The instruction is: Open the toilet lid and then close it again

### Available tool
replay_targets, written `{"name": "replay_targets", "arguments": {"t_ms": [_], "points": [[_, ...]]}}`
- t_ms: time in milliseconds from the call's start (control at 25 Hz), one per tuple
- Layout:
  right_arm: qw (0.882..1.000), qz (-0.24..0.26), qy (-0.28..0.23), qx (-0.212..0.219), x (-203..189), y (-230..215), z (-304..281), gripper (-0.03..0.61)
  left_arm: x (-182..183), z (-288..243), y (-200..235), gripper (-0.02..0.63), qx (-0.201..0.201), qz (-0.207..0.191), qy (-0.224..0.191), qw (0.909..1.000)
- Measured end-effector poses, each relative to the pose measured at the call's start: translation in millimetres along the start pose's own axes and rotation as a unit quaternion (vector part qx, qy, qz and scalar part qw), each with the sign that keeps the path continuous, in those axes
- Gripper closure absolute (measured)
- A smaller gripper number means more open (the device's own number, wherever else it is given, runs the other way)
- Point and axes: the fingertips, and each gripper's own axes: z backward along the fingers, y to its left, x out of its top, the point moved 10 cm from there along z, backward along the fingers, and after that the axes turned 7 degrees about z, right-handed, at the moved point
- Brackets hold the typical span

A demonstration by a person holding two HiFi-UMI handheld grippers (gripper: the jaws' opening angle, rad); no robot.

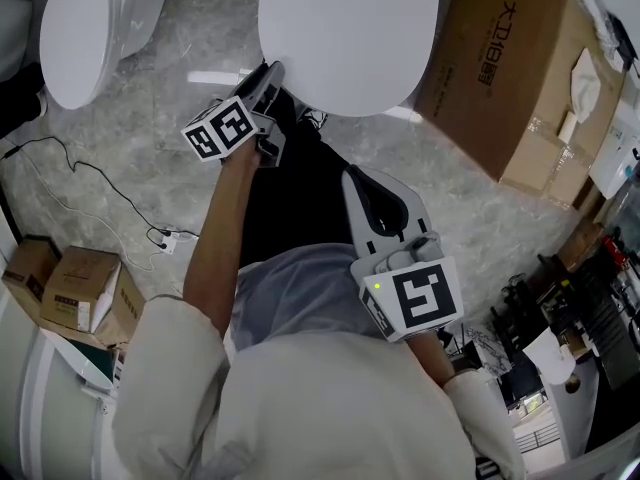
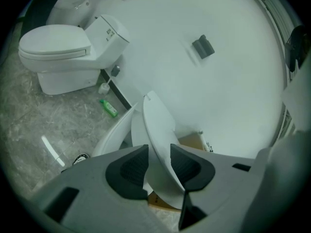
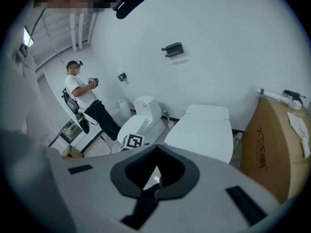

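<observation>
Far left: a second toilet, glossy white ceramic with a rounded closed lid, on a grey veined marble-look floor. A thin black cable snakes over the floor. Small brown cardboard boxes sit at lower left.

The left gripper is matte grey plastic with dark ribbed pads and a black-and-white marker cube. Its tips are at the rim of the toilet lid, a smooth white oval at top centre of the head view. In the left gripper view the thin lid edge runs between the two pads and both press on it, so it is pinching the lid. There the lid stands tilted up off the curved white bowl rim. A green bottle lies on the floor by the wall.

The right gripper is near the person's body, apart from the lid. Its jaw tips are pressed together, with nothing between them.

Right: a large cardboard box, taped, with printed characters. The right gripper view also shows a person standing far off by a smooth white wall.
</observation>
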Motion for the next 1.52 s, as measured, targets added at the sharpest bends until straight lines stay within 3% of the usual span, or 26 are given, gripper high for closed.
{"name": "replay_targets", "arguments": {"t_ms": [480,1520], "points": [[1.000,0.013,-0.023,-0.006,22,4,8,0.568,16,7,-25,0.503,-0.002,-0.016,0.001,0.9999],[0.998,0.015,-0.054,-0.017,72,2,3,0.568,61,14,-88,0.497,-0.057,-0.036,0.000,0.9977]]}}
